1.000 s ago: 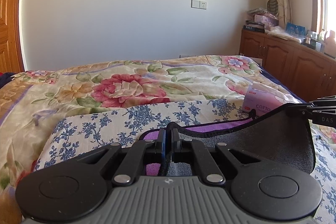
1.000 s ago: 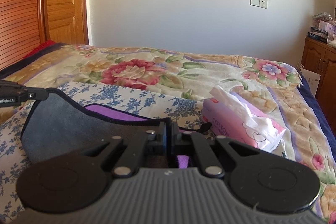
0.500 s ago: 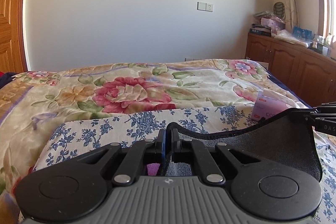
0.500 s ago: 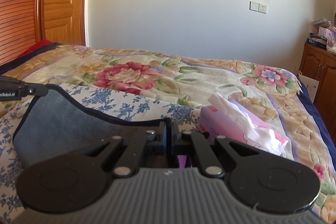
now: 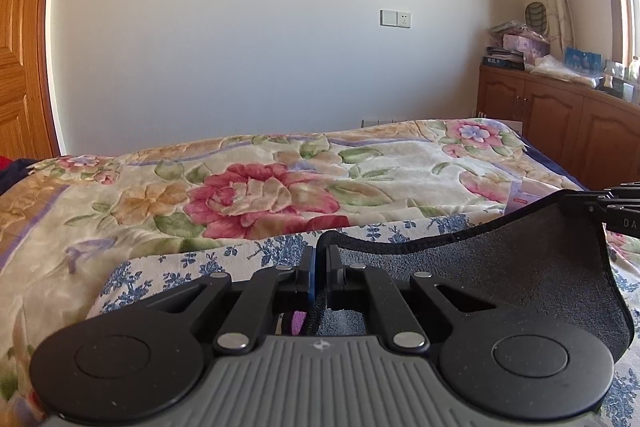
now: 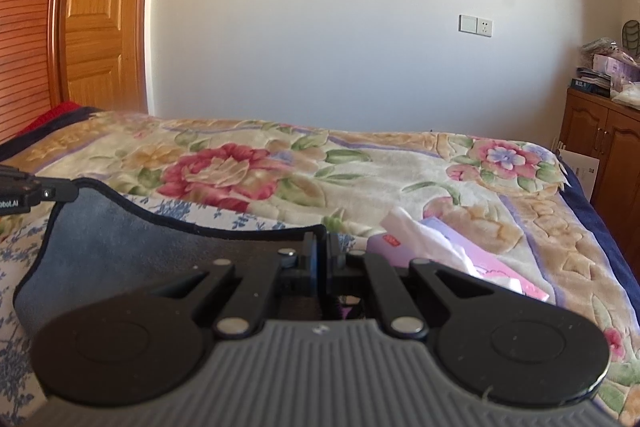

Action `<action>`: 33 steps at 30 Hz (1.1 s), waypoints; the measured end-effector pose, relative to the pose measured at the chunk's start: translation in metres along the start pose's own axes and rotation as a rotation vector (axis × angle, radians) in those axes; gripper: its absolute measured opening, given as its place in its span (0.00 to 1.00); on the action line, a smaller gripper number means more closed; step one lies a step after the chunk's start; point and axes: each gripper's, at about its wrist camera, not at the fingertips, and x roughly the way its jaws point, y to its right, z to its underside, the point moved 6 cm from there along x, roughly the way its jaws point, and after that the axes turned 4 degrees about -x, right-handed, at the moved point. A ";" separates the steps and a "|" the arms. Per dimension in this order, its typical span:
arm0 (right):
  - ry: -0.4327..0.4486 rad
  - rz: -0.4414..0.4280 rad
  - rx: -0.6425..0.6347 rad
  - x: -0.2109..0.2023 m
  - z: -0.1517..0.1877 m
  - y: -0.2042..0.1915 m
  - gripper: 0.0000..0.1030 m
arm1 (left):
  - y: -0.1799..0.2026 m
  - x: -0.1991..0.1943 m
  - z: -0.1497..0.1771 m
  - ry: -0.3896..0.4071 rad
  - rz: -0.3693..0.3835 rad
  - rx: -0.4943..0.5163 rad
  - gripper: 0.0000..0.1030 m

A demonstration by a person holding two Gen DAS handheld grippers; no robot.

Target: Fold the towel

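The towel (image 5: 500,275) is dark grey with a black hem and a purple side that shows only below the fingers. It hangs stretched between my two grippers above the bed. My left gripper (image 5: 320,255) is shut on one top corner; the towel runs right to the other gripper's tip (image 5: 612,205). My right gripper (image 6: 320,247) is shut on the other top corner of the towel (image 6: 132,251), which runs left to the left gripper's tip (image 6: 36,189). The towel's lower part is hidden behind the gripper bodies.
A blue-flowered white cloth (image 5: 168,275) lies on the bed's floral blanket (image 5: 256,187) under the towel. A pink tissue box (image 6: 452,255) sits on the bed to the right. Wooden cabinets (image 5: 560,131) stand at the right, a wooden door (image 6: 100,19) at the left.
Both grippers have risen with the towel's edge. The towel stands higher and hides the purple side and most of the tissue box in the left view.
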 end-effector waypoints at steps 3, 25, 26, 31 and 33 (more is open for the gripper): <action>0.007 0.001 0.013 0.005 0.001 0.001 0.05 | 0.001 0.005 -0.001 0.006 -0.004 0.007 0.06; -0.141 0.014 -0.008 0.053 0.054 0.007 0.05 | -0.002 0.060 0.034 -0.092 -0.049 0.056 0.08; -0.143 0.013 -0.004 0.053 0.054 0.008 0.05 | -0.002 0.061 0.035 -0.094 -0.047 0.056 0.08; -0.153 0.021 0.005 0.052 0.054 0.010 0.14 | -0.002 0.060 0.037 -0.096 -0.054 0.058 0.27; -0.150 0.029 0.005 0.050 0.053 0.010 0.29 | -0.003 0.058 0.037 -0.093 -0.059 0.060 0.34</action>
